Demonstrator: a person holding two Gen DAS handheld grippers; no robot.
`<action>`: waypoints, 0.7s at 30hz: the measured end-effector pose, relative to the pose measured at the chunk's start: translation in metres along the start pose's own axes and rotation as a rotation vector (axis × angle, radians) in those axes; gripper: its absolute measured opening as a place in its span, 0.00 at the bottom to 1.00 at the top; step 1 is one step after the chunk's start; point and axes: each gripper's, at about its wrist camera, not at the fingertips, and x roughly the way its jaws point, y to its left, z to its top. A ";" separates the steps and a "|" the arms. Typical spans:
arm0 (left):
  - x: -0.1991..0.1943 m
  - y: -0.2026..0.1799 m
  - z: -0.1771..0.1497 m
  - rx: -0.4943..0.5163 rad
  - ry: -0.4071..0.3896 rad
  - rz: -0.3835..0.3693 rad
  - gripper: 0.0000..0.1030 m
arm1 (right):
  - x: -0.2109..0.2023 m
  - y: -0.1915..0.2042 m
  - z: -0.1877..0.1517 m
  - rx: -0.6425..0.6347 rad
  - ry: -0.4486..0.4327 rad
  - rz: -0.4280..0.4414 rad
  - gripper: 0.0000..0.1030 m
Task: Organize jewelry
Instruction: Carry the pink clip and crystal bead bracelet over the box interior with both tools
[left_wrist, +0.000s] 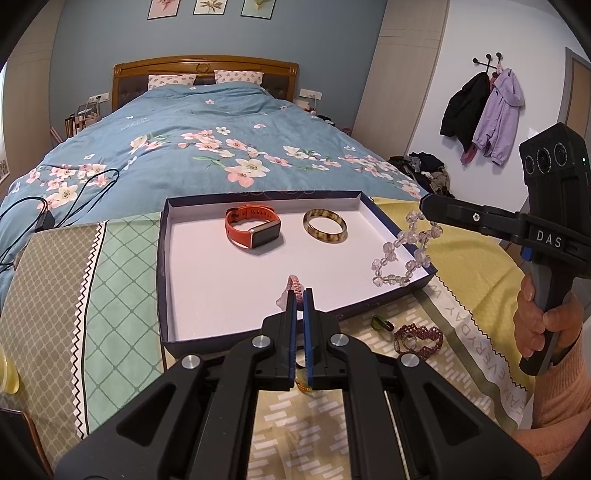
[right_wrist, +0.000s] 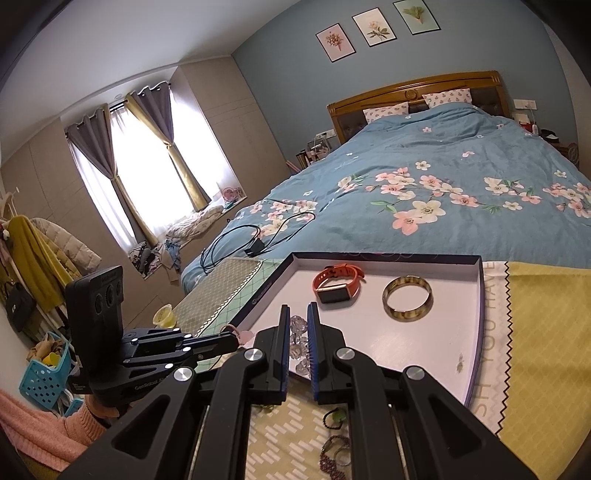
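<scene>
Our left gripper (left_wrist: 300, 295), jaws clamped on a pink cord (left_wrist: 293, 286), hovers low-centre over the tray (left_wrist: 161, 258). Our right gripper (right_wrist: 296, 314) pinches clear beads (left_wrist: 402, 254) above the tray's right rim, ready to lay beside the watch (left_wrist: 255, 230) and bangle (left_wrist: 325, 225).

Home bedroom. Wooden-headboard double bed (left_wrist: 207, 122) wearing blue floral duvet (right_wrist: 443, 192), two patterned pillows (left_wrist: 171, 80) leaning against headboard. Three framed botanical prints (right_wrist: 376, 29) hanging on blue wall. Purple and gold curtains (right_wrist: 155, 155) framing bright window. Black and lilac jackets (left_wrist: 484, 110) hanging from wall hooks. Clothes piling on floor beside bed.
</scene>
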 end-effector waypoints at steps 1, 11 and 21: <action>0.001 0.000 0.001 0.001 0.000 0.003 0.03 | 0.001 -0.002 0.001 0.001 0.000 -0.002 0.07; 0.011 0.007 0.009 0.001 0.002 0.010 0.03 | 0.017 -0.016 0.011 0.011 0.015 -0.026 0.07; 0.028 0.011 0.017 -0.001 0.018 0.022 0.03 | 0.036 -0.024 0.018 0.014 0.036 -0.039 0.07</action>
